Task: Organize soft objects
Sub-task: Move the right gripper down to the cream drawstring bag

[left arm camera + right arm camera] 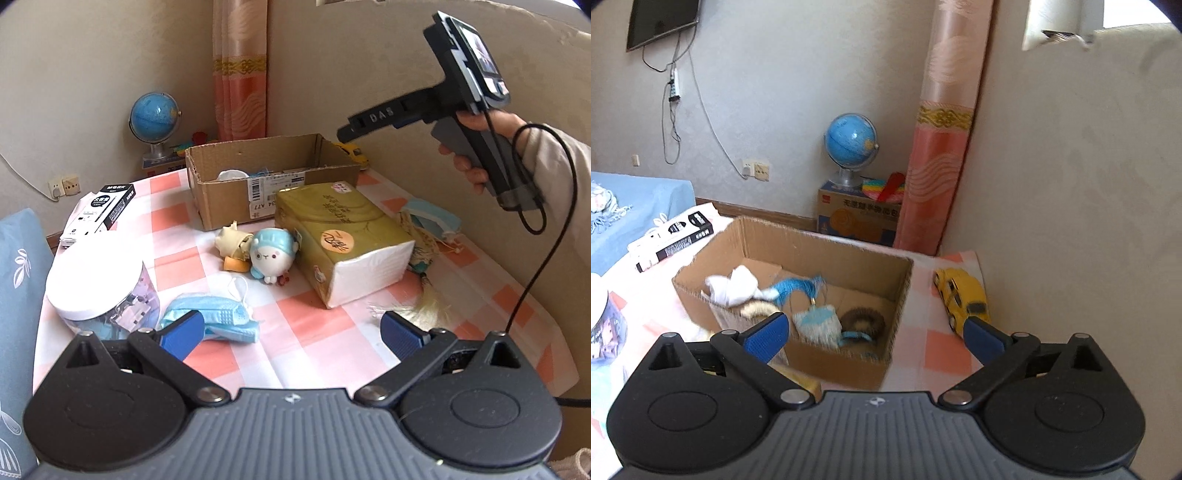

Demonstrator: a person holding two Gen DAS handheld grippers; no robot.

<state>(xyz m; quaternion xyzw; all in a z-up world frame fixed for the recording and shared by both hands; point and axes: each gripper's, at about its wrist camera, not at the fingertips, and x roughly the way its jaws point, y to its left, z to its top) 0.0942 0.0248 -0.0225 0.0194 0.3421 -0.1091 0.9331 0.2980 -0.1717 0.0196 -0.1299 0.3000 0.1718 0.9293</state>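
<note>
Low in frame, our left gripper (291, 332) and right gripper (873, 336) gape, released; cardboard box (886, 332) long axis runs upper-left to lower-right; crumpled face mask (218, 317) beside left pad.

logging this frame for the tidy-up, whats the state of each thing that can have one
cardboard box: open, partly filled with soft items
tissue pack: end open, on the table
blue face mask: crumpled, on the table
round plush toy: on the table, outside the box
plastic jar: lid on
left claw: open, empty
right claw: open, empty, above the box
</note>
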